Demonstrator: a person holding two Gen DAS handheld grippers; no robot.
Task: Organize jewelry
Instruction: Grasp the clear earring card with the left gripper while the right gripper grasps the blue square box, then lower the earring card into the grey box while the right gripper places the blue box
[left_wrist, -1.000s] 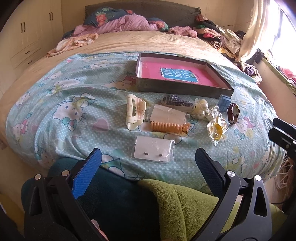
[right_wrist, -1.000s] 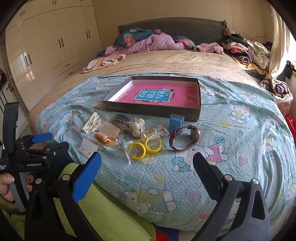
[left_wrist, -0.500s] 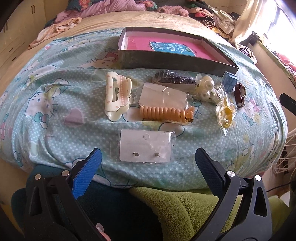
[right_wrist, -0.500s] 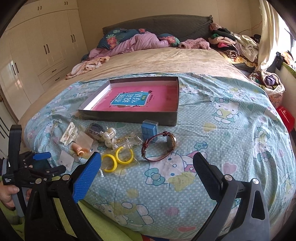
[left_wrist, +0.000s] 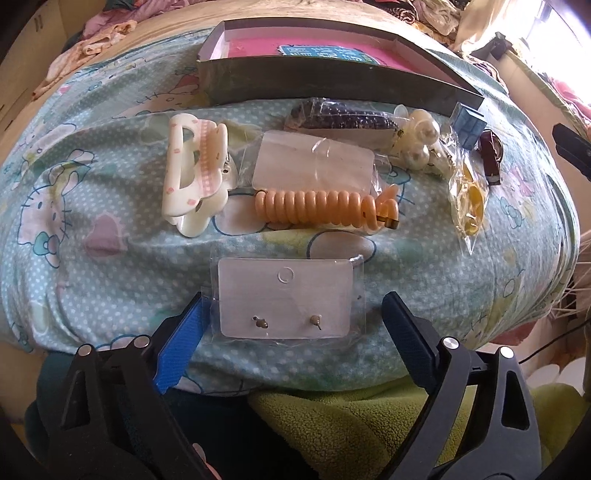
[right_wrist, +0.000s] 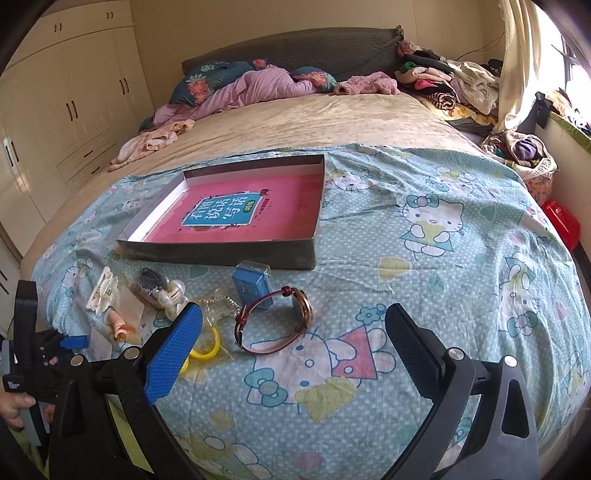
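Left gripper (left_wrist: 291, 317) wide, jaws just been closing around the bagged earring card (left_wrist: 284, 299) at the bed edge, not pinching yet. Risk: slick bag slides off, or pads snag the bedsheet (left_wrist: 110, 280).

yellow hoops (right_wrist: 207, 347) half behind right tongs (right_wrist: 293, 332) | stud details unclear

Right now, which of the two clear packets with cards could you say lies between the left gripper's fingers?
The earring card, with two studs, nearest the left gripper; the blank one lies beyond the coil.
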